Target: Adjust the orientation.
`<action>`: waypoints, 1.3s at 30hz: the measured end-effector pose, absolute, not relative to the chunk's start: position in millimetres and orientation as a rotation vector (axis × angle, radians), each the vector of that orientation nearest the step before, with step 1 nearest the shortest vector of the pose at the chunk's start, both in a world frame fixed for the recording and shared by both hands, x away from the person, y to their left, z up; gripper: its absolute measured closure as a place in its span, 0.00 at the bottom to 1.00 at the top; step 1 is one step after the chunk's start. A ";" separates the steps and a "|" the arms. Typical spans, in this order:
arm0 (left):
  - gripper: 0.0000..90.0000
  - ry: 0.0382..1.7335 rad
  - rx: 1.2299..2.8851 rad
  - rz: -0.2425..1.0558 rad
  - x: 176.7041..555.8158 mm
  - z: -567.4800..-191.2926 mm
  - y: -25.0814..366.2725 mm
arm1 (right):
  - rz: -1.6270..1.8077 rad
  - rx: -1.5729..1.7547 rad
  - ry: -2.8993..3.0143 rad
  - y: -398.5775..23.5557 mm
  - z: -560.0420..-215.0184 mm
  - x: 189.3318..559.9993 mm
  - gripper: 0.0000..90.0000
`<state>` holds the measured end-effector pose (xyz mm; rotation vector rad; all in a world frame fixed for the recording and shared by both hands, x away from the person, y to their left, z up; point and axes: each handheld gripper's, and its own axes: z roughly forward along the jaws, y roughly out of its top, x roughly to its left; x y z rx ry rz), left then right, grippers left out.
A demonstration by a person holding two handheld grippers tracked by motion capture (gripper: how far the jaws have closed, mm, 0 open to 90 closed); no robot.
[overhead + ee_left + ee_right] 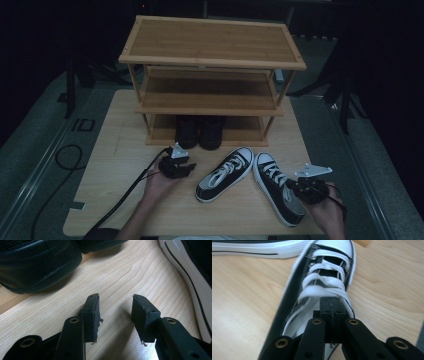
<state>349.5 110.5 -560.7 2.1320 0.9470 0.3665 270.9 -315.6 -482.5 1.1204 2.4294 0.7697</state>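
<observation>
A dark room surrounds the pale wooden desk (120,200), which carries a bamboo shoe rack (210,55). In front of the rack lie two black-and-white sneakers. The right hand-held gripper (331,305) is clenched on the tongue of the right sneaker (277,187); that thin grip could slip, or the shoe swing into the left sneaker (225,174). The left hand-held gripper (115,307) hangs released before the rack's bottom shelf, where black shoes (199,131) leave room beside them.

High view: fixed above the person's side, looks forward and down over the table (120,150) and shoe rack (210,42). Left gripper view: low, close, faces the black shoes (37,262) at the rack. Right gripper view: close, looks along the right sneaker's (322,287) laces. Both gripper views catch the left sneaker (190,272).
</observation>
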 end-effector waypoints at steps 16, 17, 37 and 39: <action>0.65 0.948 2.132 0.369 349.3 -560.7 110.3 | 0.790 1.265 2.316 -321.8 -464.7 247.3 0.78; 0.65 0.946 2.133 0.370 349.3 -560.8 110.3 | 0.773 1.286 2.320 -322.5 -466.0 248.1 0.77; 0.65 0.945 2.133 0.370 349.3 -560.8 110.3 | 0.426 1.362 2.459 -303.3 -491.6 278.0 0.92; 0.65 0.944 2.134 0.370 349.2 -560.8 110.3 | 0.395 1.399 2.457 -301.0 -493.5 281.5 0.92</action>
